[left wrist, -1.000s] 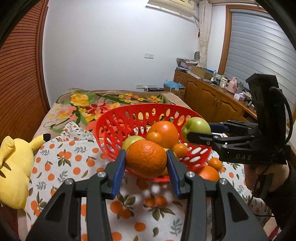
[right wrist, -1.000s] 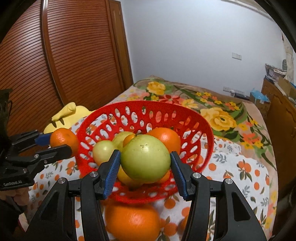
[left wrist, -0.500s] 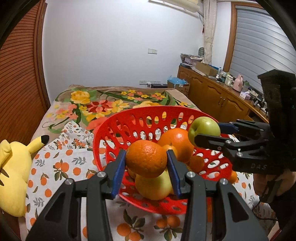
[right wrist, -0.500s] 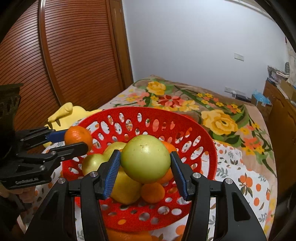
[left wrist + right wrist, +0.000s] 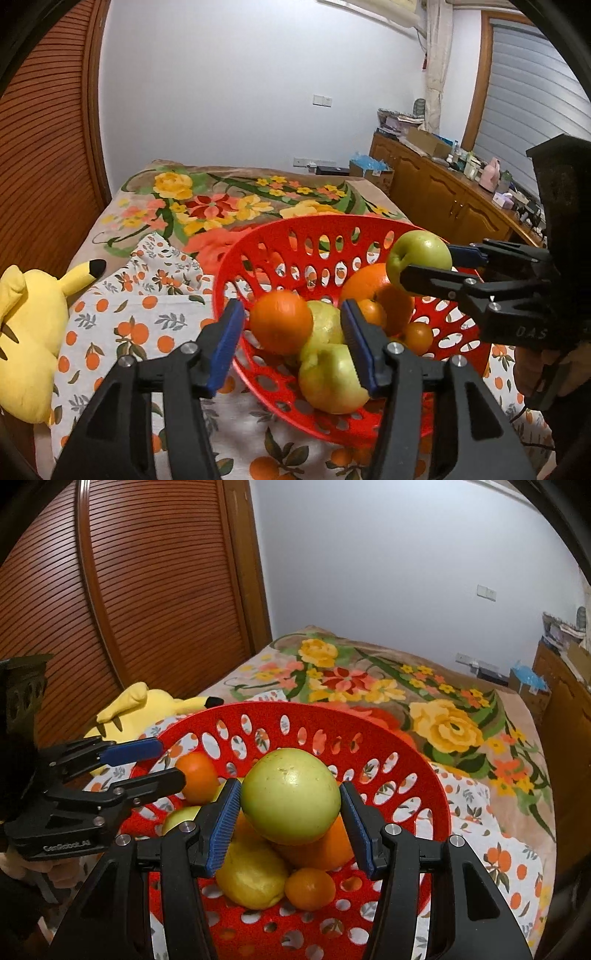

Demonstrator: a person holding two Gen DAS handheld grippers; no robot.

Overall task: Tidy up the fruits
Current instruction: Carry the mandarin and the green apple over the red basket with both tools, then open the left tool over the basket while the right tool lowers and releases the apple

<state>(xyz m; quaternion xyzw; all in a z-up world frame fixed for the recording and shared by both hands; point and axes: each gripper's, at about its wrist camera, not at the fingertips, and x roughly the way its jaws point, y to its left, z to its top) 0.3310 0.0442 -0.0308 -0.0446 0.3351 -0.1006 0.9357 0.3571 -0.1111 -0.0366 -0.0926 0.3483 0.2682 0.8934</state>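
Observation:
A red perforated basket [image 5: 325, 236] [image 5: 424, 771] holds several oranges, apples and a yellow fruit. My left gripper [image 5: 291, 332] is over the basket's near rim with its jaws open; an orange [image 5: 281, 321] sits between the pads, free of both, among the basket fruit. It also shows in the right wrist view [image 5: 197, 775]. My right gripper [image 5: 290, 816] is shut on a green apple [image 5: 290, 795] above the basket; the apple also shows in the left wrist view [image 5: 419, 258].
The basket stands on an orange-print cloth [image 5: 122, 325] over a floral bedspread [image 5: 221, 206]. A yellow plush toy [image 5: 26, 332] lies at the left. A wooden slatted wardrobe [image 5: 129, 590] is at the left, a wooden cabinet [image 5: 443, 199] at the right.
My left gripper has opened and let go of the orange over the basket. Both grippers have moved forward over the basket; the right one keeps its hold on the apple.

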